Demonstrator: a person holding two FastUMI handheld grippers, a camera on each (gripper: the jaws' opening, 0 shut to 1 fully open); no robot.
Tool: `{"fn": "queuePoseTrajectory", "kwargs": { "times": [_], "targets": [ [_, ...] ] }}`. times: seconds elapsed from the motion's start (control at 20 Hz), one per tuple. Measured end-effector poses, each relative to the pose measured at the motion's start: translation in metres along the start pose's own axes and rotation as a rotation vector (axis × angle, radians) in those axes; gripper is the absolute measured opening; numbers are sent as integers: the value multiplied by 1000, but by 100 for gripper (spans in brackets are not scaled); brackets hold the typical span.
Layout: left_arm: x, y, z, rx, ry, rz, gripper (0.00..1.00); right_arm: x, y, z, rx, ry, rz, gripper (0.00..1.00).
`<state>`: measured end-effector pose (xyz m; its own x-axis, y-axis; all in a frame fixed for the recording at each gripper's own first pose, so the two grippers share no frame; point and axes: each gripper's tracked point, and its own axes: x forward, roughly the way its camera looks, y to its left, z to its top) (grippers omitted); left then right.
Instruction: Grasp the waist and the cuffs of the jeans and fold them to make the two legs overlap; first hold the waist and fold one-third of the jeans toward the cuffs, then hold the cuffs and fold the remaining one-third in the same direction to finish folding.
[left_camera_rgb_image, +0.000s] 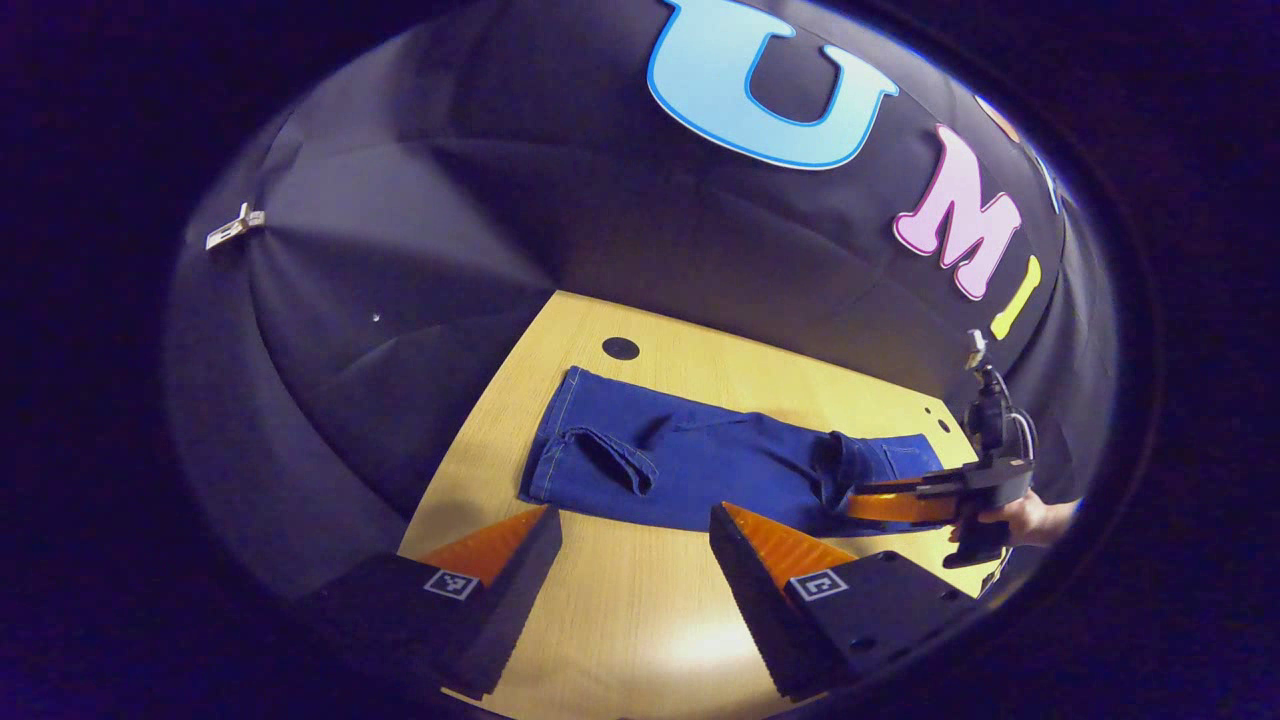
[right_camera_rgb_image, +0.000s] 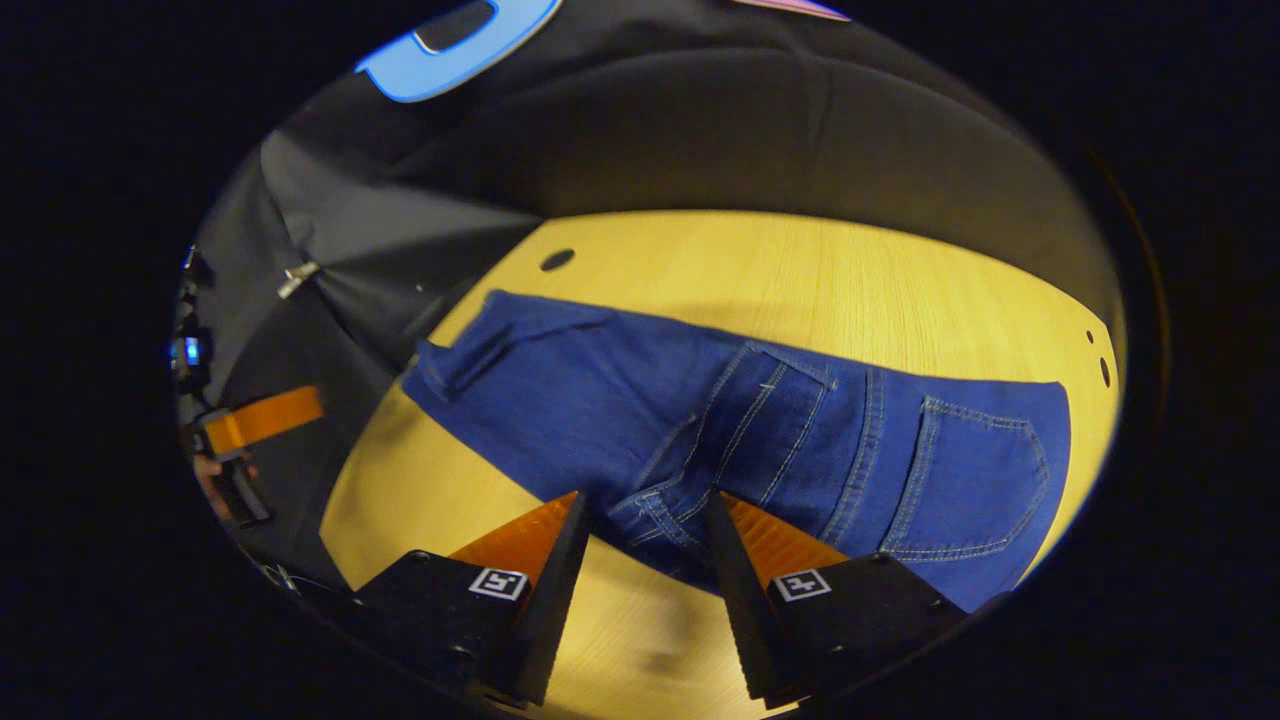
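Blue jeans (left_camera_rgb_image: 700, 465) lie flat on the wooden table (left_camera_rgb_image: 620, 620), legs overlapped, cuffs at the left of the left gripper view and waist at the right. My left gripper (left_camera_rgb_image: 630, 512) stands open at the near edge of the legs, nothing between its fingers. A hand holds my right gripper (left_camera_rgb_image: 900, 500) over the waist end. In the right gripper view the jeans (right_camera_rgb_image: 800, 420) show a back pocket (right_camera_rgb_image: 975, 480) at the right. My right gripper (right_camera_rgb_image: 645, 497) is open, and a bunched seam of the seat's near edge lies between its fingers. My left gripper (right_camera_rgb_image: 262, 418) shows far left.
A black round hole (left_camera_rgb_image: 620, 348) is in the table beyond the cuffs. Two small holes (right_camera_rgb_image: 1100, 365) sit near the table's edge by the waist. A metal clip (left_camera_rgb_image: 235, 227) hangs on the black cloth wall. Bare wood (right_camera_rgb_image: 800, 270) lies behind the jeans.
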<state>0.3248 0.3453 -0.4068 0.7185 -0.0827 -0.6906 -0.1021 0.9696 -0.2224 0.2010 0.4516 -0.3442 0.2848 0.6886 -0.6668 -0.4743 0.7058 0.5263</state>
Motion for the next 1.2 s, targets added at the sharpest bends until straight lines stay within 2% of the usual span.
{"fn": "queuePoseTrajectory", "kwargs": {
  "times": [0.15,0.25,0.4,0.55,0.6,0.65,0.7,0.75,0.85,0.9,0.95,1.05,1.15,1.2],
  "targets": [
    [37,20,12,-42,77,1,96,-70,10,26,13,-149,51,71],
    [63,43,7,-33,180,72,97,-105,-6,26,45,-213,39,71],
    [92,72,-6,36,309,133,97,-132,-37,9,104,-225,-19,71],
    [111,81,-28,42,450,145,96,-166,-67,-4,164,-244,-89,70],
    [113,89,-39,25,514,180,96,-173,-74,-10,187,-248,-103,70],
    [111,92,-26,48,524,216,96,-177,-78,-12,205,-248,-111,70],
    [126,93,-32,75,536,192,100,-179,-83,-14,221,-252,-119,70],
    [120,92,-34,116,597,192,87,-180,-84,-17,228,-253,-122,70],
    [124,84,-40,176,629,155,76,-190,-88,-22,230,-252,-125,70],
    [124,80,-39,185,653,139,66,-193,-91,-23,230,-254,-123,70],
    [130,79,-38,189,646,123,43,-193,-91,-23,229,-256,-120,70],
    [128,71,-38,157,654,119,19,-198,-89,-22,227,-268,-116,70],
    [121,65,-34,51,659,120,10,-200,-88,-22,221,-272,-116,70],
    [119,61,-28,-10,655,101,10,-200,-88,-21,219,-272,-118,70]
  ]
}}
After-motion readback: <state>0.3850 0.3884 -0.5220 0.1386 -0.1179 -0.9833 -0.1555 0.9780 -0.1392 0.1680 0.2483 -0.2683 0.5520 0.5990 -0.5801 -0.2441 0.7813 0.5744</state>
